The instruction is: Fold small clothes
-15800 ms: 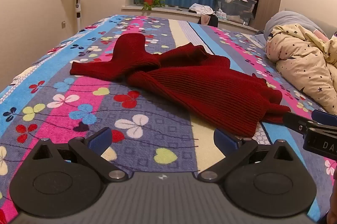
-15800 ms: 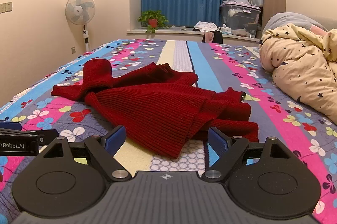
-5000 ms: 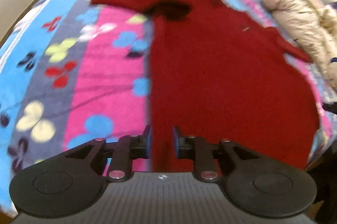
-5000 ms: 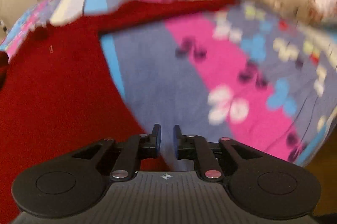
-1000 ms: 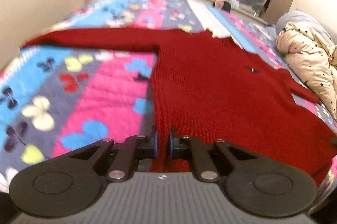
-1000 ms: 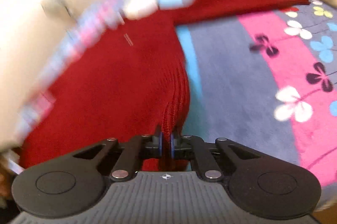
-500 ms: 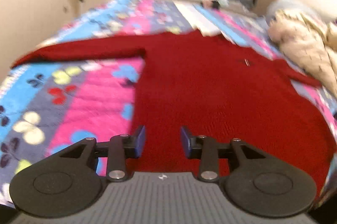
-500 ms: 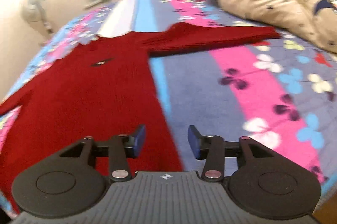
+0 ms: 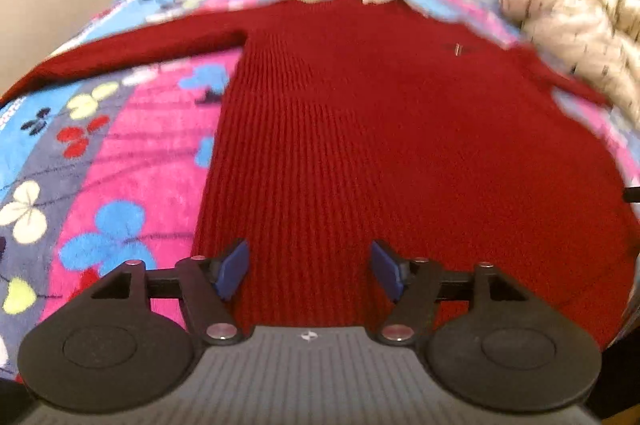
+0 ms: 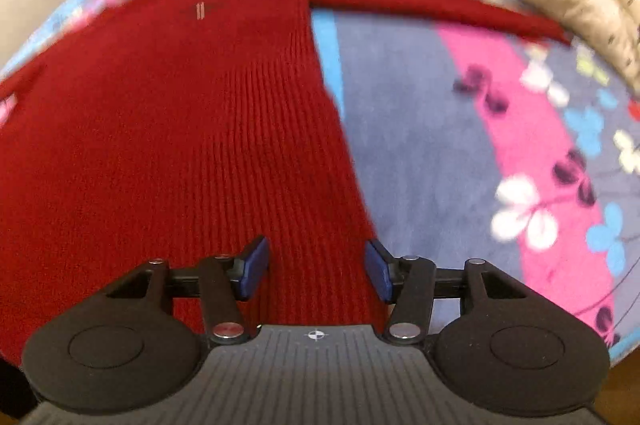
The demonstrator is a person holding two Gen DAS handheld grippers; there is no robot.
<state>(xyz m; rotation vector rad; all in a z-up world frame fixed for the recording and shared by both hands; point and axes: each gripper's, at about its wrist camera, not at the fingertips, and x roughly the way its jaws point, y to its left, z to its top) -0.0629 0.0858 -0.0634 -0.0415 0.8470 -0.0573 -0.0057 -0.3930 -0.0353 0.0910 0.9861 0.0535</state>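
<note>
Both tools, left [image 9: 310,271] and right [image 10: 316,271], are opening, released, over the flattened dark-red ribbed knit sweater [image 9: 380,145] (hem edges risking bunching when regrasped).

We tilt our left gripper [image 9: 309,269] and right gripper [image 10: 316,272] downward, jaws just opened wide, nothing pinched between the pads.
</note>
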